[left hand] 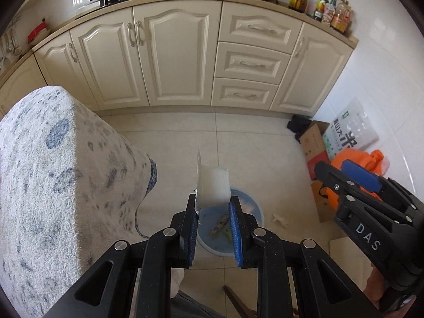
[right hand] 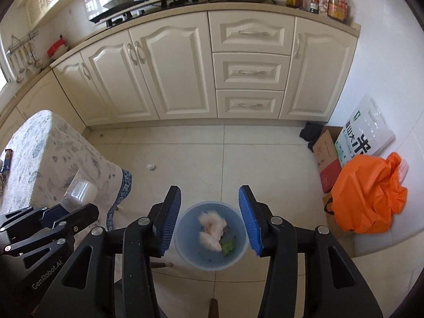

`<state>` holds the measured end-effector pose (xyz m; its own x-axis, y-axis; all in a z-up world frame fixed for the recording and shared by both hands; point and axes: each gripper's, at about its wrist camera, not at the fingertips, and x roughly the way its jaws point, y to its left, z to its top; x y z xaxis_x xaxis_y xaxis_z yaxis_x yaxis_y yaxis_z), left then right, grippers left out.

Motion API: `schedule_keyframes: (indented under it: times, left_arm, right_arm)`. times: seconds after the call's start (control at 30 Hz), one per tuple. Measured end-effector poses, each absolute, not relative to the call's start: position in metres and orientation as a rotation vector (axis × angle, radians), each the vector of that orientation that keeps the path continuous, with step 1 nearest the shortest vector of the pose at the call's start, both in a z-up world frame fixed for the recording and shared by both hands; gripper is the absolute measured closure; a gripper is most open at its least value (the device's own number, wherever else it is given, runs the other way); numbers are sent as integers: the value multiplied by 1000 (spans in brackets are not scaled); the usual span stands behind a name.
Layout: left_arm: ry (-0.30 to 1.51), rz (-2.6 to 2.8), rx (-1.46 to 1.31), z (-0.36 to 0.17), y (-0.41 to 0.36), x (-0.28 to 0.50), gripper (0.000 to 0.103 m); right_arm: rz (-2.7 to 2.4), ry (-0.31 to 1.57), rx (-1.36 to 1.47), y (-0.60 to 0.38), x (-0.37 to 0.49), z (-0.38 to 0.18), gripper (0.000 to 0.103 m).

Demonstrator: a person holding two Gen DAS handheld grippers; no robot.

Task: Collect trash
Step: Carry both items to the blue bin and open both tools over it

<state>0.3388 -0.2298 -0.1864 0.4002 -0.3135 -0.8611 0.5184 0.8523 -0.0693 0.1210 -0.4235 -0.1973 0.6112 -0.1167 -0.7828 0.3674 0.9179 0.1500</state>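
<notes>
Cup point(left hand: 213, 186) clamped in left gripper point(left hand: 213, 206).

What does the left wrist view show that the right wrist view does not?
Only the left wrist view: a crumpled scrap on the floor right of the bin.

Only the right wrist view: white wads in the bin and a crumpled scrap by the table.

Both: the blue bin, the clear plastic cup in the left gripper, orange bag.

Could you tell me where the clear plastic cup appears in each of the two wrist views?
Left wrist: clear plastic cup at centre, held in the left gripper, above the blue bin.
Right wrist: cup at lower left, before the tablecloth.
Shared landmark: the blue bin on the floor.
</notes>
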Motion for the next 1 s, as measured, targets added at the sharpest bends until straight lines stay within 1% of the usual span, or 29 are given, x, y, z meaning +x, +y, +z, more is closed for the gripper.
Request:
schedule_keyframes:
  times: [0.3,0.37,0.4,0.43,0.47,0.5,0.53,1.0]
  left_arm:
    - [1046,-574,236,-197,-250,341,84]
    - [1043,-582,243,-197,-251,339,83]
    - [1043,-586,244,-197,-252,339,73]
    - [1049,-583,248,-198,-251,338,48]
    - [1050,-574,257,-197,-251,337,34]
    - [1036,-568,259,-197,-252,337,15]
    - [1019,-563,258,-196,-252,334,13]
    - [1031,-539,270,-197,-247,320,13]
  right_arm:
    - [-340,902,327,-439,110,-204,56]
    - [-352,901,330,-442,107,-204,56]
    - [-356,901,331,-443,106,-204,56]
    - [-361,901,331,-445,105,-203,56]
    - [-365,901,330,-445,103,-203,56]
    - [-369,901,329,-446,102,-203,56]
    - [-373,900,327,-447,101,-204,56]
    - [-360,919,314,-443,99,-210,56]
